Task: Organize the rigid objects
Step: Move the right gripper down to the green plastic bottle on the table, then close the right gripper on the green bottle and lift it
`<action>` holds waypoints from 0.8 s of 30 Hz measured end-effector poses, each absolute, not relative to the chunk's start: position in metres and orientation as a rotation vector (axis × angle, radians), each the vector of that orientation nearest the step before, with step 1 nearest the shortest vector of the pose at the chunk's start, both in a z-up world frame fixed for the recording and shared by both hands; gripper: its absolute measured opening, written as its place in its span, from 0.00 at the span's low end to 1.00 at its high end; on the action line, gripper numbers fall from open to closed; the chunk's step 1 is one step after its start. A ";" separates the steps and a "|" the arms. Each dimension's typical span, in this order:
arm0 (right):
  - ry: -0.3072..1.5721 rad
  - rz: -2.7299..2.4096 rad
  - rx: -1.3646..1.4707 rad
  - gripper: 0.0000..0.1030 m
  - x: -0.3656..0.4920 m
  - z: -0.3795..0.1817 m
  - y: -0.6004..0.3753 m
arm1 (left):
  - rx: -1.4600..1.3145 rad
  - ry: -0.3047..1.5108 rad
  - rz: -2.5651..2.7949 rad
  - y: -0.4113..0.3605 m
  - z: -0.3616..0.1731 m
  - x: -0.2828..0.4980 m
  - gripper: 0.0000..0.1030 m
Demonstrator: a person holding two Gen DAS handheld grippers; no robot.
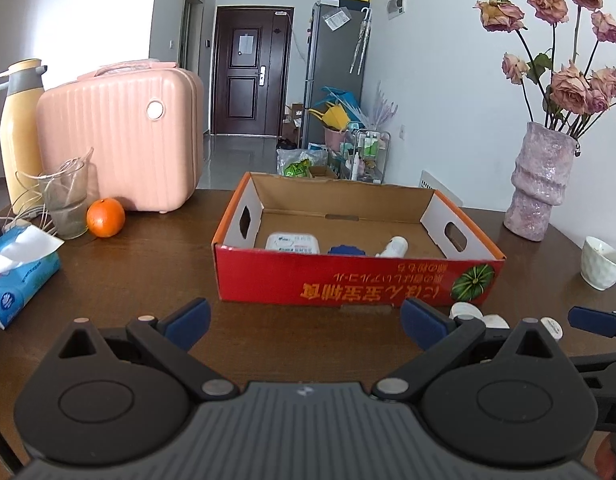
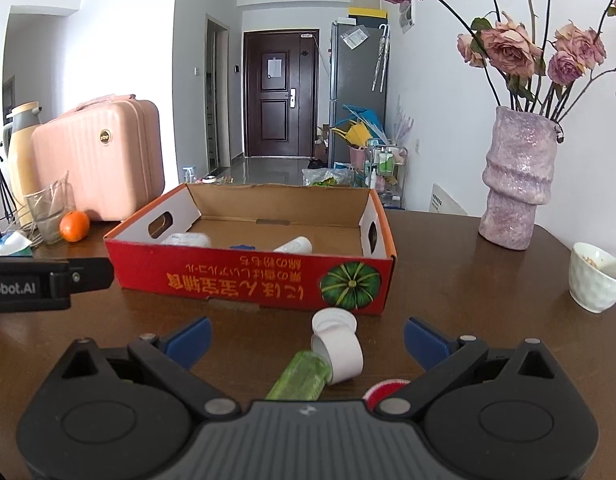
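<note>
Inside cardboard box: three items; before it, one green bottle.

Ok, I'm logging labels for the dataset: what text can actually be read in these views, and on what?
"Robot.AI": on the left gripper body, seen from the right wrist.
Yellow upside-down East Asian script on the red box front: not readable.
Tissue pack print: too blurred.
White container label in the box: too small.
</note>
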State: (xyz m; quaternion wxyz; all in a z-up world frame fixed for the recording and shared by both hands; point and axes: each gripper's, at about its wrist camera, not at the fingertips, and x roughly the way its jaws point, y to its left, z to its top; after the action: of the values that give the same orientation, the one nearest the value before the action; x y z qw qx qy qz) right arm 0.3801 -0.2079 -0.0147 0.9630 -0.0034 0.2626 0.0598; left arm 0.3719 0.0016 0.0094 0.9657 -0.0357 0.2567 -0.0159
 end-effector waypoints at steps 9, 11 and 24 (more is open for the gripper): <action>0.566 0.129 0.005 0.93 0.364 -0.030 -0.208 | -0.075 0.545 -0.019 0.014 -0.001 0.351 1.00; 0.570 0.130 -0.005 0.90 0.360 -0.033 -0.205 | -0.073 0.551 -0.017 0.015 -0.003 0.347 1.00; 0.639 0.117 -0.001 0.70 0.363 -0.046 -0.194 | -0.097 0.580 -0.025 0.029 -0.009 0.334 1.00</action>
State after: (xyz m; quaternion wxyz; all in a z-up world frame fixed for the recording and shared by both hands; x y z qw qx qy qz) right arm 0.3630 -0.1944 -0.0459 0.9477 -0.0006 0.3139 0.0573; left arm 0.3341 0.0289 -0.0094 0.9571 -0.0476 0.2856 -0.0123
